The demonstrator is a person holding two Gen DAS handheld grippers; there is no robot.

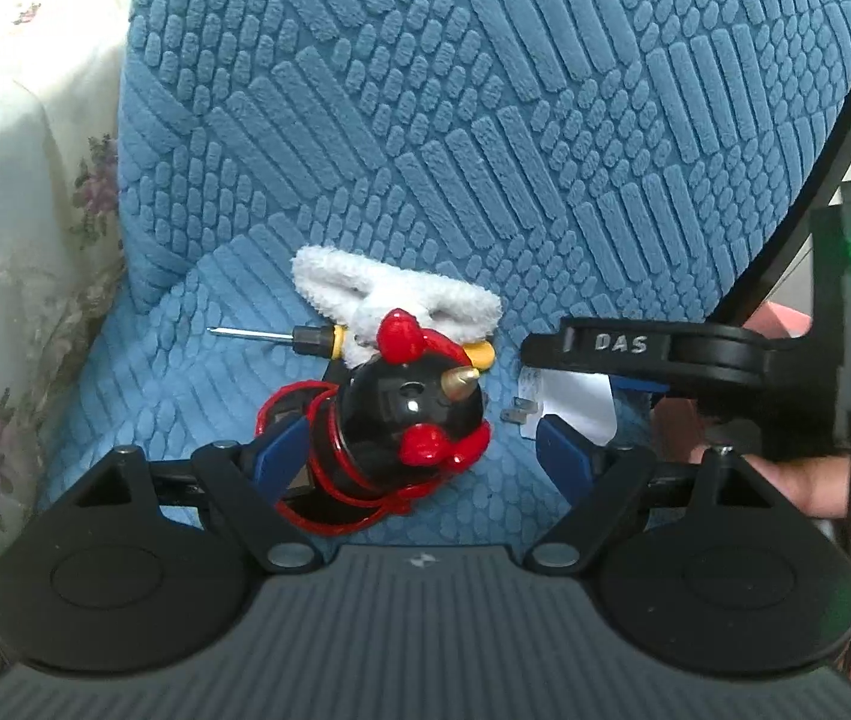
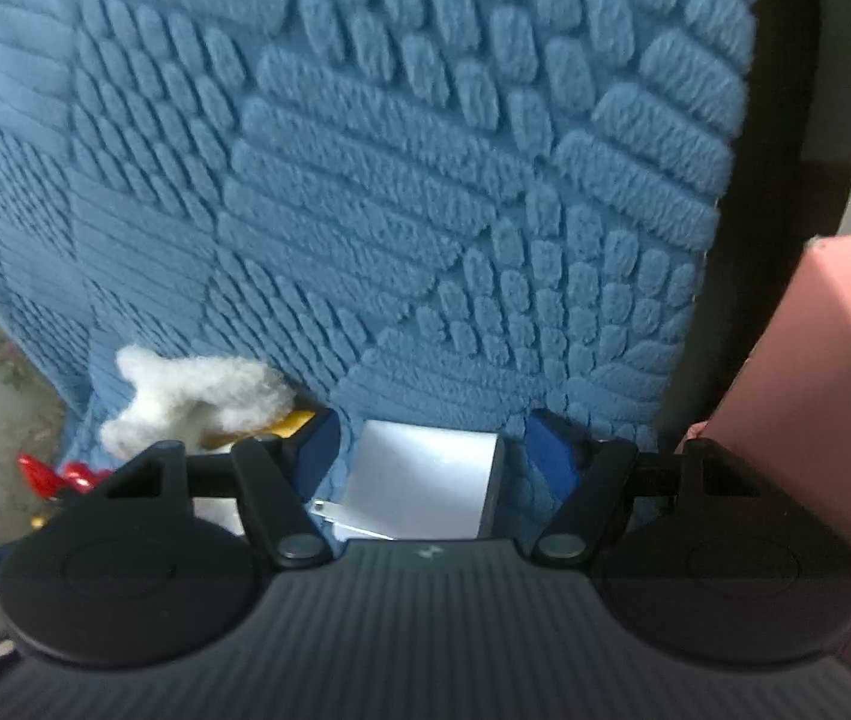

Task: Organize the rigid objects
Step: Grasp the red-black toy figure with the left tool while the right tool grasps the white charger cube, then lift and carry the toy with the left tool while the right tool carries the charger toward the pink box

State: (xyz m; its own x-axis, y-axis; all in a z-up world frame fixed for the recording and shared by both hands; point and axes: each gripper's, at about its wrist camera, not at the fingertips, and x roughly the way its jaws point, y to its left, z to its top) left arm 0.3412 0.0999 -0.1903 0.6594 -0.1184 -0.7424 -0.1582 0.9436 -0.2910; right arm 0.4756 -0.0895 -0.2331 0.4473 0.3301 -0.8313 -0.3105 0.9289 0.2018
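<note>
A black and red toy figure (image 1: 401, 414) with a gold horn lies on the blue chair seat (image 1: 185, 384), between the wide-open blue pads of my left gripper (image 1: 425, 450); the left pad (image 1: 281, 450) is at its side, the right pad stands apart. A yellow-handled screwdriver (image 1: 299, 336) lies behind it, partly under a white fluffy cloth (image 1: 389, 294). A white plug adapter (image 2: 425, 480) lies between the open pads of my right gripper (image 2: 431, 450), not squeezed. It also shows in the left wrist view (image 1: 575, 408).
The textured blue chair back (image 1: 485, 90) rises just behind the objects. A floral cream cloth (image 1: 5, 180) hangs at the left. A pink surface (image 2: 815, 360) is at the right. The right gripper's black body (image 1: 725, 360) reaches in beside the left one.
</note>
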